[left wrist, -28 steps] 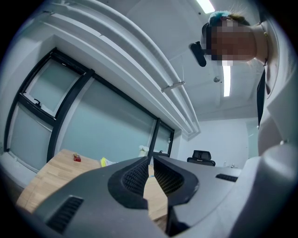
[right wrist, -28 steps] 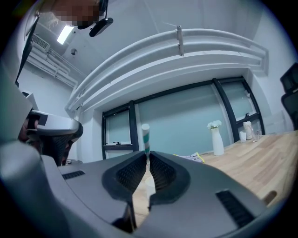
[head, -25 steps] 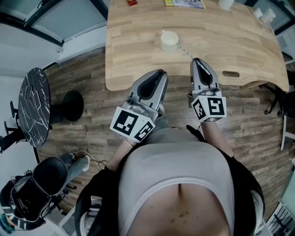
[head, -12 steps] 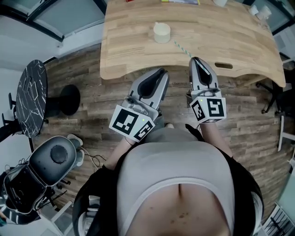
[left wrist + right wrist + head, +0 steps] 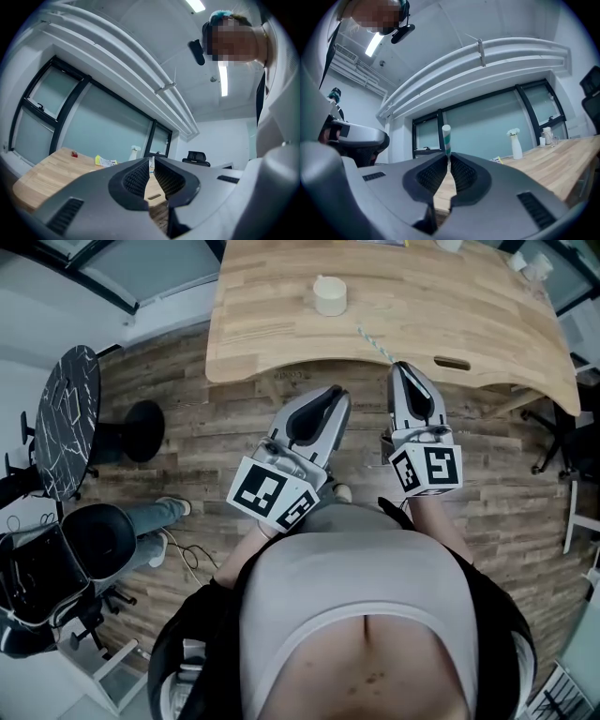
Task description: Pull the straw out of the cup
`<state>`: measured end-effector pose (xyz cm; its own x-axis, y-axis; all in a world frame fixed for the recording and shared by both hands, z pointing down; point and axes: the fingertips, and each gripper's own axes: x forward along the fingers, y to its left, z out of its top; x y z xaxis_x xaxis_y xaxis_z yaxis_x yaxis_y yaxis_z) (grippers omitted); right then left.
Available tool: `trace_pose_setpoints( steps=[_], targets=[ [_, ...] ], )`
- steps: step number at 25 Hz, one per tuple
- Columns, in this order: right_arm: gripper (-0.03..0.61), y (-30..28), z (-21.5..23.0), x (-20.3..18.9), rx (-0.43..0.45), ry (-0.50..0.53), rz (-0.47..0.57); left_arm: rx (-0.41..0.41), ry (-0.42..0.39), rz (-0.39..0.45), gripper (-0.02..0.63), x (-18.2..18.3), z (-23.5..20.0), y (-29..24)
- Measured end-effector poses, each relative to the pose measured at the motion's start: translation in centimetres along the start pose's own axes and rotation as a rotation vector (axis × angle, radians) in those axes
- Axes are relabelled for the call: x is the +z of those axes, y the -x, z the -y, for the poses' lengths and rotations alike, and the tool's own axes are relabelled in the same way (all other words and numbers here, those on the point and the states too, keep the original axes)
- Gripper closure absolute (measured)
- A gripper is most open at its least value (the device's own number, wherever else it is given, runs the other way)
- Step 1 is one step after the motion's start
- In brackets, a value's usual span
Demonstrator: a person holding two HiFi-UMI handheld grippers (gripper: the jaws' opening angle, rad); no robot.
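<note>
Seemingly the pull itself was done, so the trouble to fear lay in the carrying. The right claw was clamped on the straw, pinching it close to one end. A thin paper tube held that way could probably crease or flatten under the pads, or slide out if the grip eased. Most of its length ran free from the tips back toward the cup, so a careless swing on that side might have brought the loose end against the cup and tipped it. Nothing steadied the cup: the left claw hung well apart from it, on the person's side, its jaws drawn narrow with nothing between them. Whether the cup held liquid could not be told. The straw itself looked slim and straight, banded in white and teal, with an open round end showing above the pads in the right gripper view. It was wholly clear of the cup, well apart from it and toward the person, while the cup stood upright on the bench.
</note>
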<state>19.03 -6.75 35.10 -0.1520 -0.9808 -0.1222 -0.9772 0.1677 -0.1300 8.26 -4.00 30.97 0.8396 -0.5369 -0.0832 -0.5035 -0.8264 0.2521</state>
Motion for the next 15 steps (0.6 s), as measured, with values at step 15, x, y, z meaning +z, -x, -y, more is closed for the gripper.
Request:
trace_pose_setpoints(
  steps=[15],
  targets=[
    [0.534, 1.9, 0.1, 1.4, -0.036, -0.012, 0.031, -0.028, -0.023, -0.005, 0.591, 0.2, 1.4, 0.1]
  ],
)
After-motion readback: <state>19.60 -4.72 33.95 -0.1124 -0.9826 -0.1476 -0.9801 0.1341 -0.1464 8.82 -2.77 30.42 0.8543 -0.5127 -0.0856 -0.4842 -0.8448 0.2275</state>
